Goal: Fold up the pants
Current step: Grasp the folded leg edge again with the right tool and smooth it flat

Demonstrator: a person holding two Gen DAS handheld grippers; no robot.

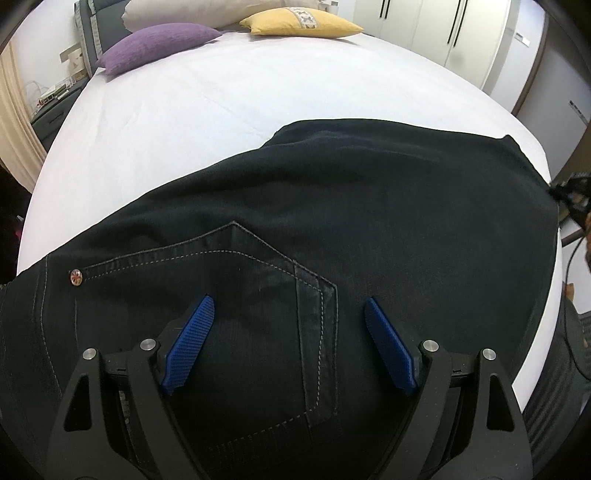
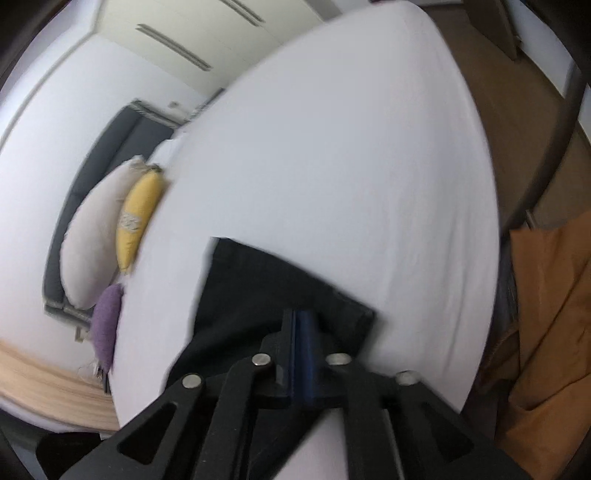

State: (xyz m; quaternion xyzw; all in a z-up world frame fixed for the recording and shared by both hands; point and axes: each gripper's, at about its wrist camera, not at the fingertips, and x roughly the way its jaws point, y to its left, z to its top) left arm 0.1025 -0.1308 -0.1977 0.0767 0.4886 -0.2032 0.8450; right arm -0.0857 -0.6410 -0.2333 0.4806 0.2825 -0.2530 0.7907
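Note:
Black pants (image 1: 332,221) lie flat on the white bed (image 1: 221,92), back pocket (image 1: 258,295) with grey stitching up. My left gripper (image 1: 290,314) is open, its blue pads (image 1: 192,339) spread wide just above the pocket area, holding nothing. In the right wrist view, which is blurred and tilted, my right gripper (image 2: 301,321) is shut on the pants (image 2: 258,288) near a leg end, the blue pads pressed together with dark cloth around them.
Purple pillow (image 1: 159,44), yellow pillow (image 1: 299,22) and a beige pillow (image 1: 192,9) lie at the bed's head. White wardrobes (image 1: 443,33) stand beyond. Orange-brown cloth (image 2: 546,314) hangs beside the bed at right. The bed's right edge (image 1: 546,314) is close.

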